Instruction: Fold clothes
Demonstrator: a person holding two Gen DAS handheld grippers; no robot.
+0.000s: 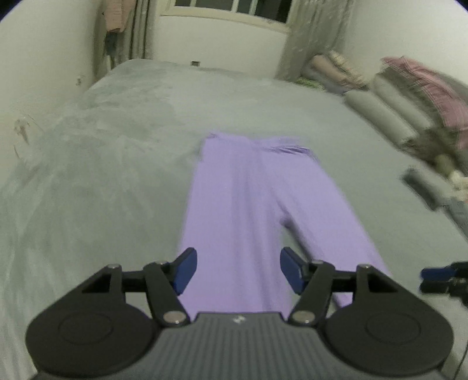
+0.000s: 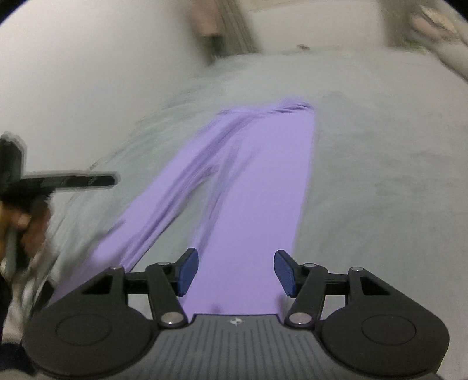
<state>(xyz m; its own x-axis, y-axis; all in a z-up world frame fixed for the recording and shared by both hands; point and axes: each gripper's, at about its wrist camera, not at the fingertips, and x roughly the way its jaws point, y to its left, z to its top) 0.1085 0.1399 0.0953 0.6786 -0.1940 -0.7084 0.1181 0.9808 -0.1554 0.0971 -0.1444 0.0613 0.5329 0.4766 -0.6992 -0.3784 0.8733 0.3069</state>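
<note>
A pair of lilac trousers (image 1: 242, 204) lies flat on the grey bed (image 1: 117, 163), waistband at the far end and legs running towards me. My left gripper (image 1: 238, 270) hovers open over the near end of the left leg, nothing between its blue pads. In the right wrist view the same trousers (image 2: 251, 190) spread in a V, and my right gripper (image 2: 235, 271) stands open above the right leg's lower part. The right gripper's fingertips (image 1: 438, 279) show at the left view's right edge. The left gripper (image 2: 58, 181) shows blurred at the right view's left edge.
Stacked pillows and folded bedding (image 1: 409, 99) line the bed's right side. A dark flat object (image 1: 421, 187) lies near them. A wall (image 1: 44, 73) runs along the left of the bed, a window (image 1: 234, 8) at the far end. A hand (image 2: 26, 222) holds the left gripper.
</note>
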